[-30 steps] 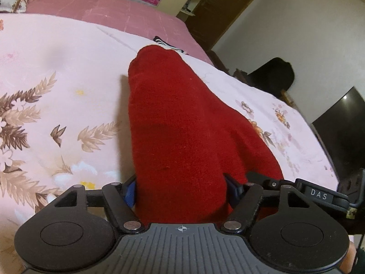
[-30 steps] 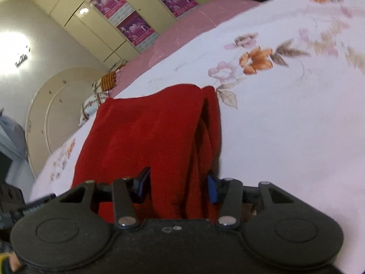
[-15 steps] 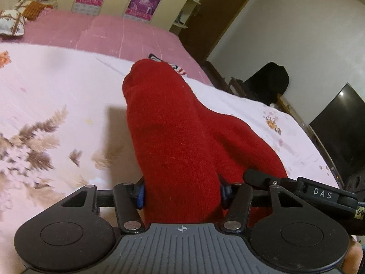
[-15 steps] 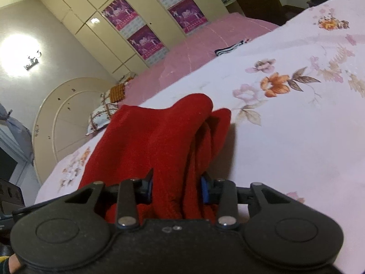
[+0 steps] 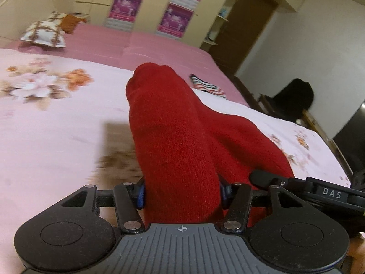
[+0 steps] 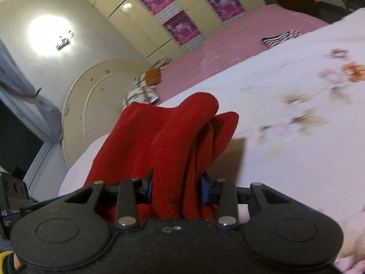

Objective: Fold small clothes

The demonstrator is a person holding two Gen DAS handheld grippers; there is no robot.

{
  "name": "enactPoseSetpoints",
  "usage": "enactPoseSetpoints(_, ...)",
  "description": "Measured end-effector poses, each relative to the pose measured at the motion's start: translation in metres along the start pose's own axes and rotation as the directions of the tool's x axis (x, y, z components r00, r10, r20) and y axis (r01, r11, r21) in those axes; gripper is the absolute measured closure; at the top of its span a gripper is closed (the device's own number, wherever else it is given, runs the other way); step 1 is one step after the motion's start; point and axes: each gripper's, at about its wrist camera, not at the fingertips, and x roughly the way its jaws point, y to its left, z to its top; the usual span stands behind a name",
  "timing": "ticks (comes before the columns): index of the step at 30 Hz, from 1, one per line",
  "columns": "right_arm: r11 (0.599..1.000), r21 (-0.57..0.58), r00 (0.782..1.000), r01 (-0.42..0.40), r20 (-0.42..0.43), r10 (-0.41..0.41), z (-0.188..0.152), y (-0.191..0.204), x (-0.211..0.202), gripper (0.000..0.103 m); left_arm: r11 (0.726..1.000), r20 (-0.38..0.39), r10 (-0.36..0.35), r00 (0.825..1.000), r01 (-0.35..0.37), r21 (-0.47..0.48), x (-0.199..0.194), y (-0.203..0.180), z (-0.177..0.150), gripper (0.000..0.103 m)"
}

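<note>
A red knit garment [image 5: 173, 132] is bunched and lifted above the floral pink bedsheet [image 5: 52, 123]. My left gripper [image 5: 181, 194] is shut on one end of it, the cloth bulging out between the blue pads. My right gripper [image 6: 176, 189] is shut on the other end of the red garment [image 6: 173, 132], which hangs in thick folds to its left. The right gripper's body [image 5: 319, 193] shows at the right edge of the left wrist view, close beside the left one. The fingertips of both are hidden by cloth.
A striped folded cloth [image 5: 206, 85] lies farther back on the bed, also in the right wrist view [image 6: 279, 37]. Pillows [image 5: 44, 34] sit at the headboard. A wardrobe with posters [image 5: 157, 6] stands behind. A dark chair [image 5: 292, 100] and TV [image 5: 351, 134] are at the right.
Both grippers have closed tighter on the red garment and raised it off the bed. The views tilted up, showing more of the room.
</note>
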Motion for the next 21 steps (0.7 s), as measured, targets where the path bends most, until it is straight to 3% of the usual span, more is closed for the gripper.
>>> enactPoseSetpoints(11, 1.0, -0.013, 1.0, -0.027, -0.017, 0.027, -0.026, 0.083, 0.071, 0.067, 0.997, 0.019, 0.072, 0.997, -0.072, 0.004, -0.025, 0.104, 0.014, 0.047)
enactPoseSetpoints(19, 1.0, -0.024, 0.999, 0.004, -0.047, -0.006, -0.043, 0.092, 0.103, 0.067, 0.996, -0.009, 0.092, 0.996, -0.092, 0.015, -0.002, 0.152, 0.011, 0.046)
enactPoseSetpoints(21, 0.999, -0.026, 0.998, 0.026, -0.052, -0.027, -0.046, 0.088, 0.108, 0.067, 0.995, -0.009, 0.097, 0.995, -0.097, 0.006, 0.005, 0.162, 0.005, 0.039)
